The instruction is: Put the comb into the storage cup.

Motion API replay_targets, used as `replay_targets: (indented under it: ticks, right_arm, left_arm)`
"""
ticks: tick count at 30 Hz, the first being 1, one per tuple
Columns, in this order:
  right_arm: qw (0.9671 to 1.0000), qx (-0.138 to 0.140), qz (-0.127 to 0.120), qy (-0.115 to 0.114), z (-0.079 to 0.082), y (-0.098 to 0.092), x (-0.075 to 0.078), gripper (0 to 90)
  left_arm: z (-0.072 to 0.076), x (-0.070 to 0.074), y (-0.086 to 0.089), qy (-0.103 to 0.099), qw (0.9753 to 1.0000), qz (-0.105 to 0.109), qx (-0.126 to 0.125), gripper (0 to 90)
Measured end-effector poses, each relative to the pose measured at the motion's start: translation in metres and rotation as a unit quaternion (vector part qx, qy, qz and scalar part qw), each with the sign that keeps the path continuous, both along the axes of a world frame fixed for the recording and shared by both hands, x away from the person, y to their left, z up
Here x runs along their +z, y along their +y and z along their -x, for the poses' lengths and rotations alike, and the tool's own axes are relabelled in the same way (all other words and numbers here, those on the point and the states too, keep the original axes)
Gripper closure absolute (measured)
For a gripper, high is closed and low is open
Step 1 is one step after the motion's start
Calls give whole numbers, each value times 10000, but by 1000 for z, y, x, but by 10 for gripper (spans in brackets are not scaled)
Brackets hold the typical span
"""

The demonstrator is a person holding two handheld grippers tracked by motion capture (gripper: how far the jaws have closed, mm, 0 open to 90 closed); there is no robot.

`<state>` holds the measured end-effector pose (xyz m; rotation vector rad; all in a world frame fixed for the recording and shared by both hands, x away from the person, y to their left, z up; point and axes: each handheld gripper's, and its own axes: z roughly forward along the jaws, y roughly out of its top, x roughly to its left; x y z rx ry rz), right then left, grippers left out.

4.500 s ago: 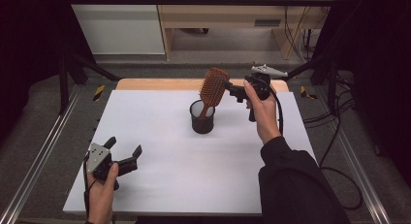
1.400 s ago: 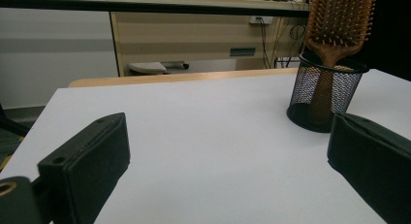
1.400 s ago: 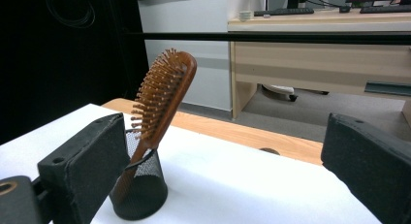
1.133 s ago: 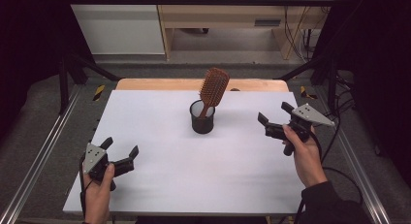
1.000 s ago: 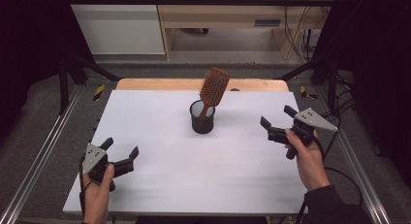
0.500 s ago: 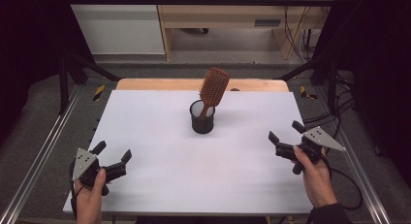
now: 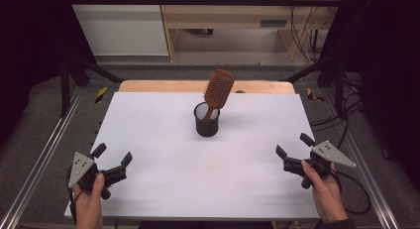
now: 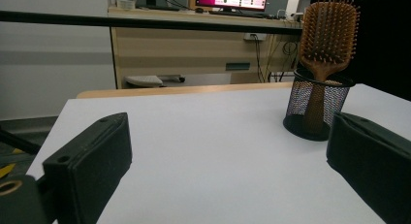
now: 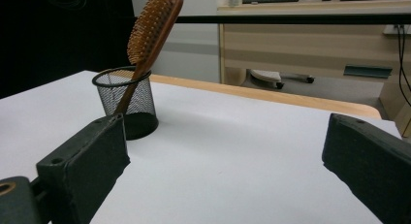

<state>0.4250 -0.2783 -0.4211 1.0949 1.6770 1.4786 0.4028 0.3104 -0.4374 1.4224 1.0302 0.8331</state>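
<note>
The left hand-held gripper (image 7: 113, 157) sits low at the near left corner of the white tabletop (image 7: 148, 125), its jaws spread wide with nothing between them. The right hand-held gripper (image 7: 293, 145) rests near the right edge, jaws likewise wide apart and holding nothing. Well apart from both, toward the far middle of the tabletop, the wooden hairbrush (image 7: 218, 90) stands handle-down in the black mesh cup (image 7: 206, 121), leaning against its rim.
</note>
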Motion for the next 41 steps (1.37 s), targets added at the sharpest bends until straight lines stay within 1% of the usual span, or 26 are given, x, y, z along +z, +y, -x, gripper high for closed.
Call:
replay_targets:
  ticks: [1,5,8,11,13,17,21,26,30,33,37,41]
  right_arm:
    - [10000,26,35,-17,1,1,-1,28]
    - [10000,48,45,-40,4,4,-3,28]
    - [9999,88,94,-47,6,7,-6,28]
    - [9999,95,64,-70,8,10,-9,28]
    - [9999,116,27,-51,9,13,-13,28]
    - [9997,209,92,4,9,20,-22,28]
    - [9994,306,137,11,10,23,-25,28]
    - [9992,388,117,27,10,27,-30,28]
    - [9984,539,161,93,10,33,-33,30]
    - [9978,613,225,74,9,37,-34,31]
    - [9976,660,207,45,9,39,-33,31]
    - [9977,632,221,44,8,39,-34,31]
  left_arm:
    - [0,0,0,4,10000,4,-15,27]
    - [1,0,-1,1,10000,-3,-46,27]
    - [1,1,-1,-32,10000,-1,-90,26]
    - [1,2,-2,-38,9999,-1,-99,26]
    - [1,2,-2,-38,9999,-1,-119,26]
    - [1,2,-2,-77,9998,36,-155,26]
    - [2,2,-2,-128,9997,67,-190,25]
    - [2,3,-4,-174,9995,52,-244,22]
    - [2,3,-5,-178,9994,83,-278,22]
    - [2,3,-5,-167,9993,126,-299,22]
    - [2,3,-6,-140,9992,138,-343,21]
    - [1,3,-7,-126,9991,128,-380,21]
